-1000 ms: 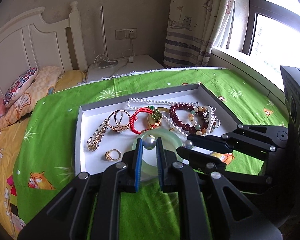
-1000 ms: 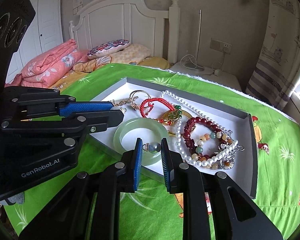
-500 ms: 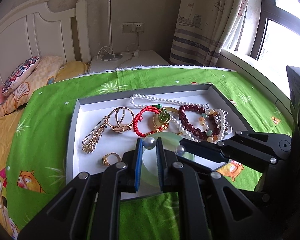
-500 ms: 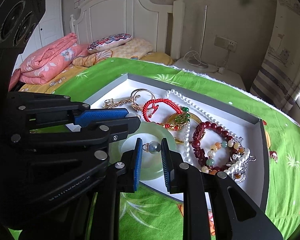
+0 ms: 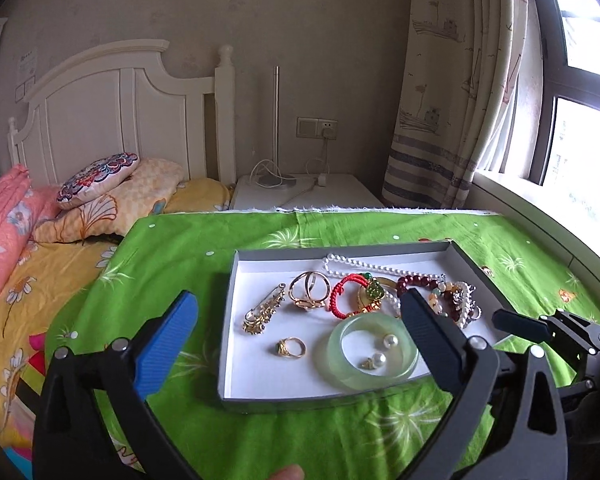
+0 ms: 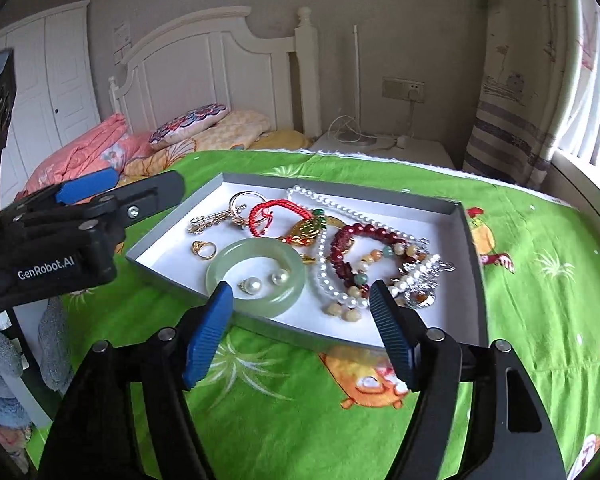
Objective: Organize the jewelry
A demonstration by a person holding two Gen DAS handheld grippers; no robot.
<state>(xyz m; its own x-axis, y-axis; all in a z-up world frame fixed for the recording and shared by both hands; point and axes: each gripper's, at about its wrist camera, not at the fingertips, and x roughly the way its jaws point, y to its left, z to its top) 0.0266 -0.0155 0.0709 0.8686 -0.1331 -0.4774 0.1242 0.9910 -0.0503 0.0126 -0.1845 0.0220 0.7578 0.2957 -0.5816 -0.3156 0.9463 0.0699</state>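
With both hand-held grippers, left [image 5: 298,320] and right [image 6: 302,308], spread wide and empty, the two pearl earrings [image 6: 266,282] lie ahead inside the pale green jade bangle [image 6: 256,276] in the grey shallow tray [image 6: 470,264]. We should next choose a separate piece, approaching low.

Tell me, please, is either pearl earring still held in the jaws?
No, both pearl earrings lie inside the jade bangle in the tray, and both grippers' jaws are open and empty.
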